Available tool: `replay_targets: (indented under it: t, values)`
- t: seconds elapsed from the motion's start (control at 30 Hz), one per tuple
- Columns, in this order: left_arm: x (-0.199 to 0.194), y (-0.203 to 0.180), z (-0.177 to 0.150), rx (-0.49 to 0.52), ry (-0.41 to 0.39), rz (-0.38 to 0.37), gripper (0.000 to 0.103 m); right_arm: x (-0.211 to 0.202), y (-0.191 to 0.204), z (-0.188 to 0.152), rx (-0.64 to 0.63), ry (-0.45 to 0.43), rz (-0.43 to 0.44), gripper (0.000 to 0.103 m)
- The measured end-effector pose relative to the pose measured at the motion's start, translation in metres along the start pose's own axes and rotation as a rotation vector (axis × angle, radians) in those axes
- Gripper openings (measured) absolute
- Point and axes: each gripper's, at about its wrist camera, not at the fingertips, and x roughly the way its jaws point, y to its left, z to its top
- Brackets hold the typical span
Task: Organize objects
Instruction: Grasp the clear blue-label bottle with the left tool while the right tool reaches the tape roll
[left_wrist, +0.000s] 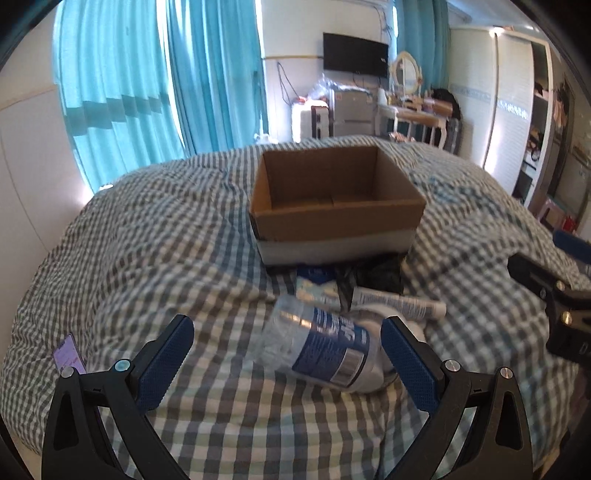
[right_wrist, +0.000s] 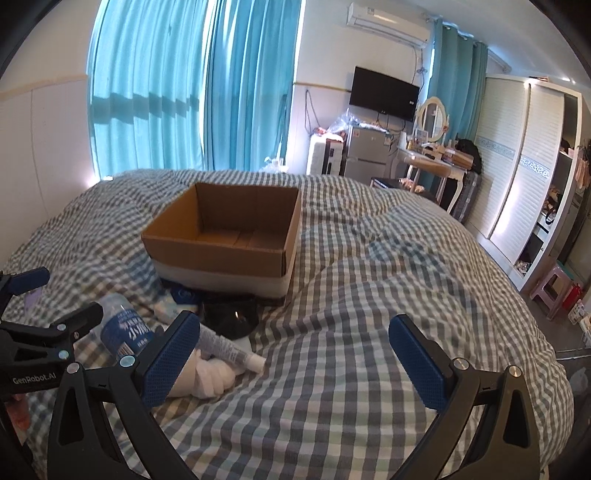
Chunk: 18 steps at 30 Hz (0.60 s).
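An empty brown cardboard box stands on the checked bed cover. In front of it lies a small pile: a clear plastic bottle with a blue label on its side, a white tube, a white rolled cloth, a black object and a blue-white packet. My left gripper is open, its fingers on either side of the bottle and just short of it. My right gripper is open over bare bed cover, right of the pile.
A purple card lies on the checked bed cover at the left. Blue curtains hang behind the bed. A fridge, a dressing table, a white wardrobe and a pink stool stand at the right.
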Motion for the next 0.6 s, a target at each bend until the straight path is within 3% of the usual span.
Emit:
replay_targets:
  t: [0.2,0.43,0.5,0.6]
  values:
    - [0.028,-0.006,-0.018,0.070,0.083,-0.022,0.103,0.013,0.003,-0.006,-0.002,0.037,0.007,0.103]
    - [0.045,-0.022,-0.022,0.149,0.105,-0.043,0.103,0.026,0.008,-0.007,-0.010,0.062,0.010,0.103]
    - [0.053,-0.024,-0.021,0.154,0.124,-0.030,0.103,0.030,0.009,-0.008,-0.012,0.071,0.014,0.103]
    - [0.069,-0.018,-0.016,0.118,0.159,-0.071,0.103,0.035,0.013,-0.008,-0.020,0.080,0.020,0.103]
